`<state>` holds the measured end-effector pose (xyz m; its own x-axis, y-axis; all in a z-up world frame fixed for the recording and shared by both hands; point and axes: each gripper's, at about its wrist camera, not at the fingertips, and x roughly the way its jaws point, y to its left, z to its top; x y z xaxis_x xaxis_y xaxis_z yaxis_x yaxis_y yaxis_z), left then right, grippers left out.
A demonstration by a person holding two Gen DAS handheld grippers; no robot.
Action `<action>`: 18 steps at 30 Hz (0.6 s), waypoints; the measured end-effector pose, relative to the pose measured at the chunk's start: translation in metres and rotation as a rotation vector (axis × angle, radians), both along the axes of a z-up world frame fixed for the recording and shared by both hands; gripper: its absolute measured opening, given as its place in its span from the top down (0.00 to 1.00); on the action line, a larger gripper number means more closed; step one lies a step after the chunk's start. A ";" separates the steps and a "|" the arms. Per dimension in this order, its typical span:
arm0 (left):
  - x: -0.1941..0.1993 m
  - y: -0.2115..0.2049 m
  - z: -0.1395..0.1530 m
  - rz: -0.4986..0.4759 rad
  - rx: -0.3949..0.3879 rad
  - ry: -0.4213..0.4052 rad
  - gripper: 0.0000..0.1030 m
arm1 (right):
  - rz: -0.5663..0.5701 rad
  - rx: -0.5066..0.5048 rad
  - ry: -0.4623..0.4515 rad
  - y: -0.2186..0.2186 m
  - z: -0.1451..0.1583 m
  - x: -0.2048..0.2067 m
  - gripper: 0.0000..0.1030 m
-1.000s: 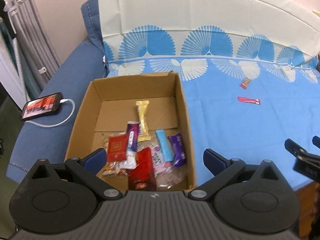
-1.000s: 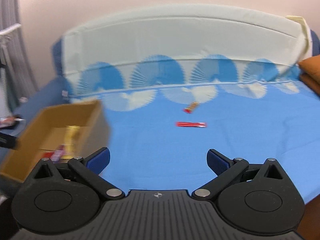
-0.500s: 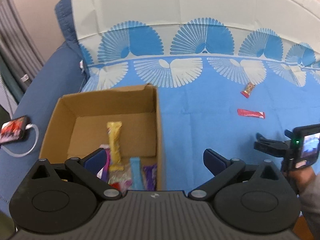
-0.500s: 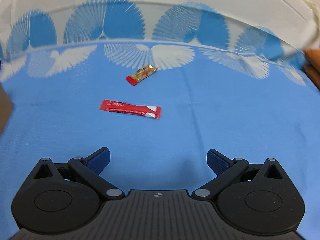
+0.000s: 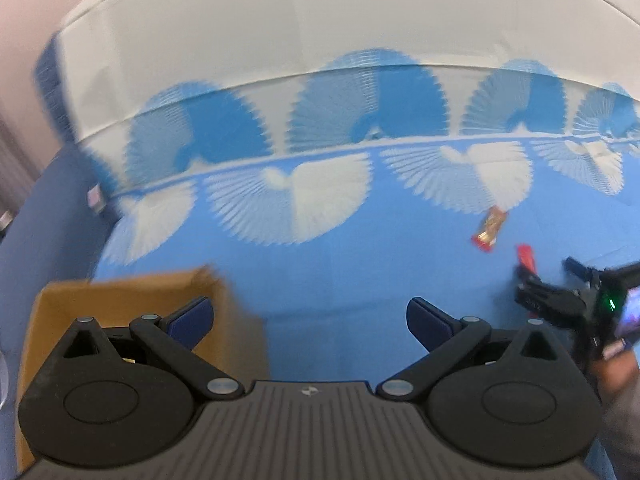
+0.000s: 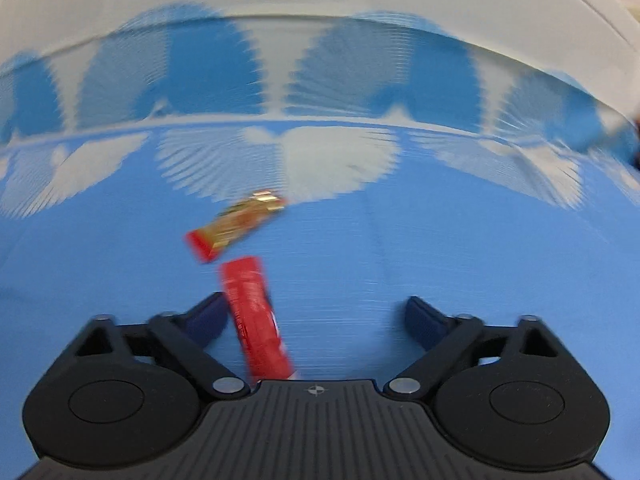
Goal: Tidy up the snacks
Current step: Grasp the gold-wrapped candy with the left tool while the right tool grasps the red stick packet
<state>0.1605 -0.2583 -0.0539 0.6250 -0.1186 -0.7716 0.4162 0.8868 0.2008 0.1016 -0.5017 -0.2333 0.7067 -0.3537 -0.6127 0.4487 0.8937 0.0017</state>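
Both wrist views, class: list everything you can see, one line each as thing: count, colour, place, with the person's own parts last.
flat red snack sachet: one, red, on the sheet between the right gripper's fingers, near its left finger
red-and-gold wrapped snack bar: one, red and gold, on the sheet just beyond the sachet
brown cardboard box: one, brown, low left in the left wrist view; contents hidden
blue bed sheet with white fan pattern: one, blue and white, under everything
left gripper: one, black with blue pads, open, nothing between them
right gripper: one, black with blue pads, jaws closing around the sachet, pads not pressing yet
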 end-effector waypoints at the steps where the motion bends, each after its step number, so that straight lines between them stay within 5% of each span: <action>1: 0.008 -0.016 -0.007 -0.030 0.003 0.008 0.00 | -0.005 -0.007 0.011 -0.003 0.002 -0.006 0.25; 6: 0.046 -0.099 -0.045 -0.231 -0.046 0.059 0.00 | -0.048 -0.066 0.067 -0.011 0.002 -0.036 0.17; 9: 0.064 -0.151 -0.080 -0.352 -0.039 0.060 0.00 | -0.173 0.020 0.066 -0.029 0.004 -0.056 0.09; 18: 0.095 -0.226 -0.161 -0.434 0.113 0.162 0.00 | -0.188 -0.018 0.042 -0.021 -0.002 -0.068 0.08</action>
